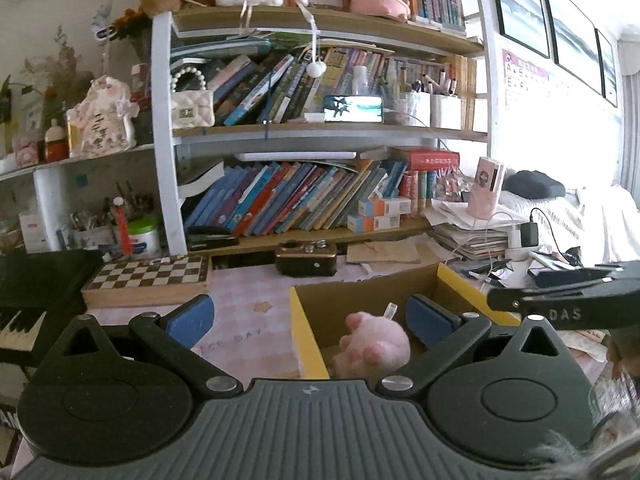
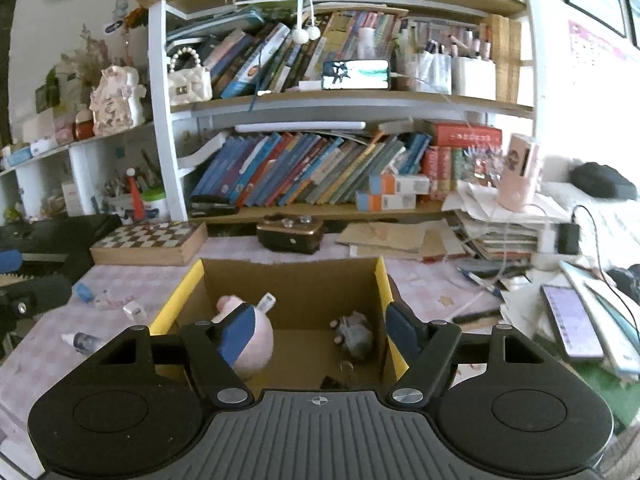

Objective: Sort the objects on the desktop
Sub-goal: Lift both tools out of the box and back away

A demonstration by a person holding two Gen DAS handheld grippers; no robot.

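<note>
A cardboard box (image 2: pixel 180 292) with yellow flaps stands open on the pink desk. Inside lie a pink plush toy (image 2: pixel 260 340) at the left, a grey plush toy (image 2: pixel 356 336) at the right and a small white tube (image 2: pixel 266 303). My right gripper (image 2: pixel 320 332) hangs open above the box with nothing between its blue pads. My left gripper (image 1: pixel 310 316) is open too and straddles the yellow left wall of the box (image 1: pixel 304 328). The pink plush toy (image 1: pixel 376 344) lies below and between its fingers, untouched.
Small bottles (image 2: pixel 84 340) lie on the desk left of the box. A chessboard case (image 2: pixel 148 240) and a dark box (image 2: pixel 290 236) sit behind it. A phone (image 2: pixel 572 320), pens and paper stacks crowd the right. A piano keyboard (image 1: pixel 20 320) is at the left, and bookshelves stand behind.
</note>
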